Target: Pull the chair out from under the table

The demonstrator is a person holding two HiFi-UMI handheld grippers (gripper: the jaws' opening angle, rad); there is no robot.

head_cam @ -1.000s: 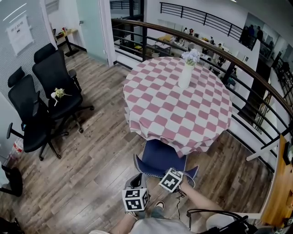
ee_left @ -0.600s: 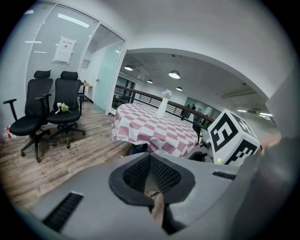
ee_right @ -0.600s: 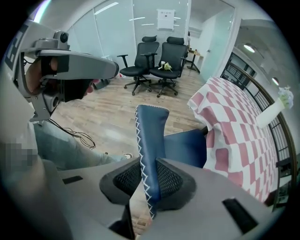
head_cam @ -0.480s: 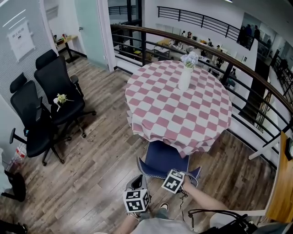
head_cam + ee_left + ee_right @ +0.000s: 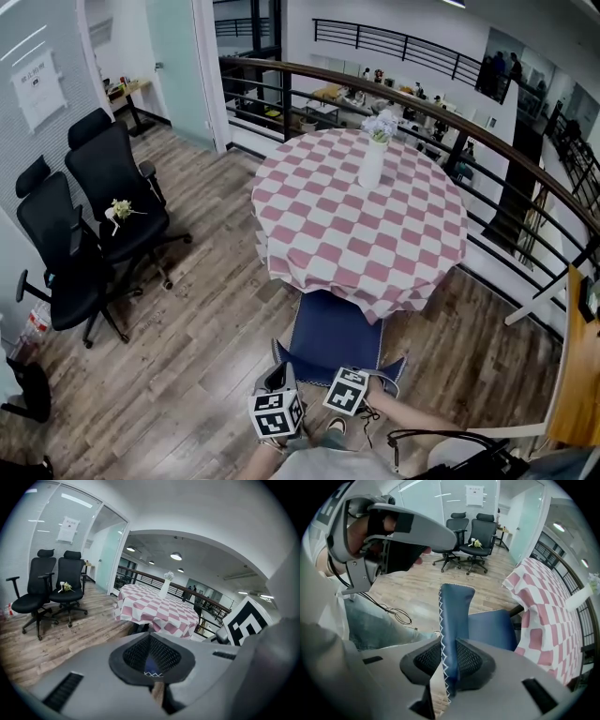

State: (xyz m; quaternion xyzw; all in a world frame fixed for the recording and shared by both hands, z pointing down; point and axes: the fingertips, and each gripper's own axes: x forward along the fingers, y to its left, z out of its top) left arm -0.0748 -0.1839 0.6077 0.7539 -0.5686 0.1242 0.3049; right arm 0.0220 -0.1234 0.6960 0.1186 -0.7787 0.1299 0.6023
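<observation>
Pose: right tool (image 5: pixel 449 660) points steeply down. Its jaws have just been closing and now pinch the stitched top edge of the blue chair (image 5: pixel 330 326) back. The left tool (image 5: pixel 151 662), just beside it, tilts less and is closed on a sliver of the same edge.

The seat lies ahead of both tools, its front under the checkered tabletop (image 5: pixel 361 230). A vase (image 5: pixel 371 165) farther ahead holds pale flowers (image 5: pixel 380 124). Two black office chairs (image 5: pixel 117 155) stand well off the left tool's side.
</observation>
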